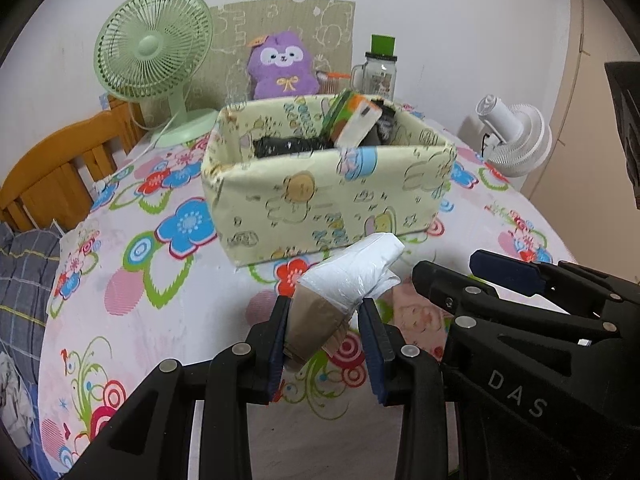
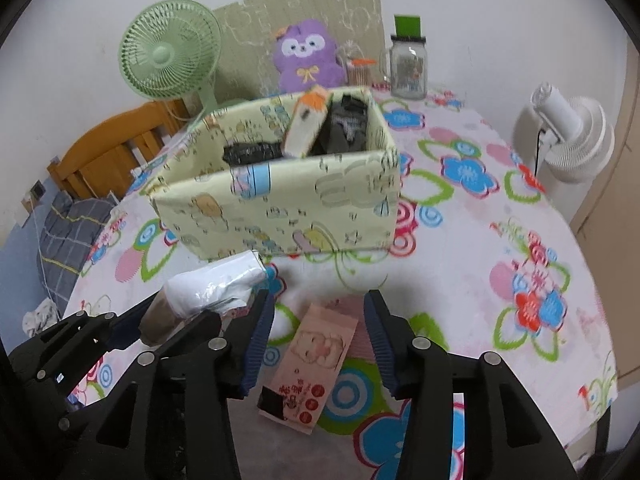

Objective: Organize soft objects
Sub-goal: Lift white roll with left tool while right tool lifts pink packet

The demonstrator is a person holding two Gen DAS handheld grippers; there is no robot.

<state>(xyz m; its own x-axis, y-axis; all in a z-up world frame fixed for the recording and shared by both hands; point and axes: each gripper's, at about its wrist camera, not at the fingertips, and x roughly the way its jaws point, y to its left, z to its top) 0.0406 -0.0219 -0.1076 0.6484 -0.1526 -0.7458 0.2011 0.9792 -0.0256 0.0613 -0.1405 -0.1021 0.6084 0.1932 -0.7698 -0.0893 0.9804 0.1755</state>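
- Between my left gripper jaws sits the roll of white bags, clamped by its brown core, just before the fabric box.
- My right gripper stands apart, empty, over the pink tissue pack, nearer me than the box.
- I judge best: lift the roll above the box rim, then release.

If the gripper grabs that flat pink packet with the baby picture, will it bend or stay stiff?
The pink packet looks thin and lies flat on the tablecloth, so it probably feels light and bends if squeezed. Its smooth printed wrapper may be a bit slippery. Being flat, it should slide when pushed, not roll.
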